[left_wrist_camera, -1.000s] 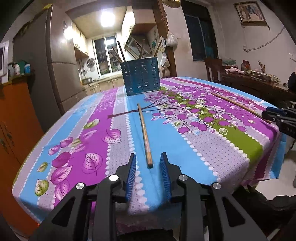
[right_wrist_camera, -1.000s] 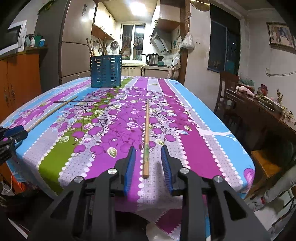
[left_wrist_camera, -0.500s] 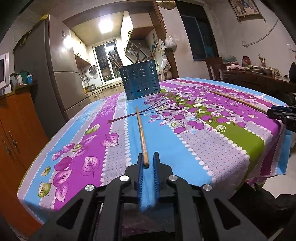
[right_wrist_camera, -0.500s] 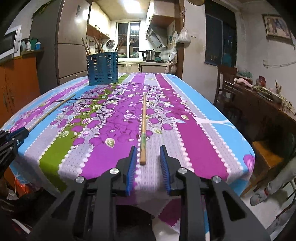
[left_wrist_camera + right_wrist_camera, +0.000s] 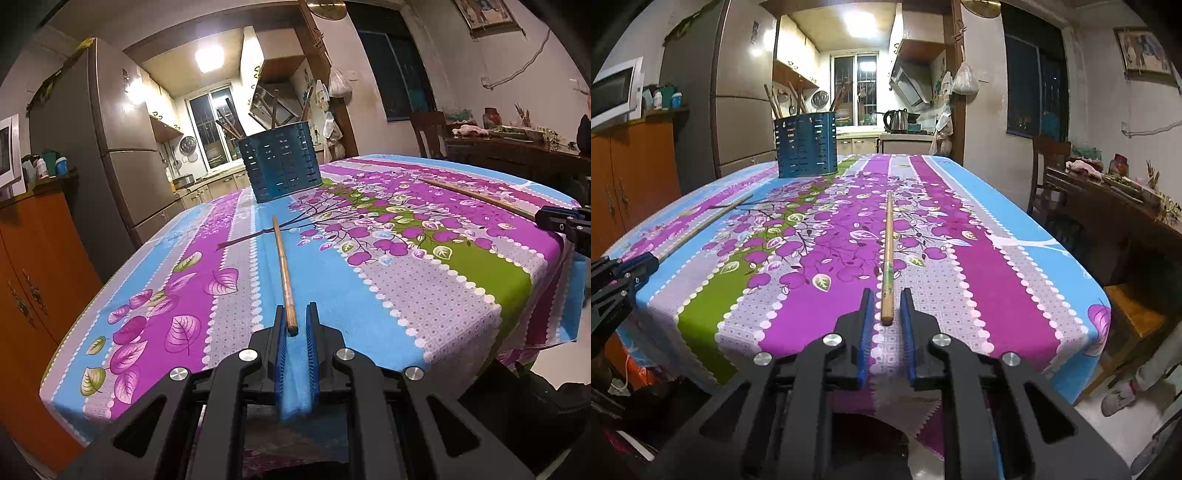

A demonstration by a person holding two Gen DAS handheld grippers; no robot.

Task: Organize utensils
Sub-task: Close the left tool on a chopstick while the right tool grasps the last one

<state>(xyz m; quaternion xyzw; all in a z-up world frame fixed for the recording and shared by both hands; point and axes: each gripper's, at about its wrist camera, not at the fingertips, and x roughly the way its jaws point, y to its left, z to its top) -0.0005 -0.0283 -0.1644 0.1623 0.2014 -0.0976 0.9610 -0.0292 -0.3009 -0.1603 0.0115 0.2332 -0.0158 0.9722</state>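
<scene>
Two long wooden chopsticks lie on the flowered tablecloth [image 5: 406, 288]. My left gripper [image 5: 295, 314] is shut on the near end of one chopstick [image 5: 282, 266], which sits against the left pad with a fold of blue cloth beside it. My right gripper [image 5: 887, 299] is closing around the near end of the other chopstick [image 5: 889, 240], with a sliver of cloth showing on each side of the stick. A blue perforated holder [image 5: 280, 168] [image 5: 806, 144] stands at the far end with several sticks in it. Each gripper shows at the other view's edge [image 5: 554, 219] [image 5: 646, 260].
An orange cabinet [image 5: 33, 266] and a tall fridge [image 5: 110, 155] stand left of the table. A wooden chair [image 5: 1049, 166] and a cluttered side table [image 5: 1115, 199] are on the right. A person's foot [image 5: 1123, 395] is on the floor by the table's near right corner.
The left jaws closed in on the chopstick's end and have stayed there. The right jaws have narrowed around theirs. Both grippers have kept their place at the table's near edge.
</scene>
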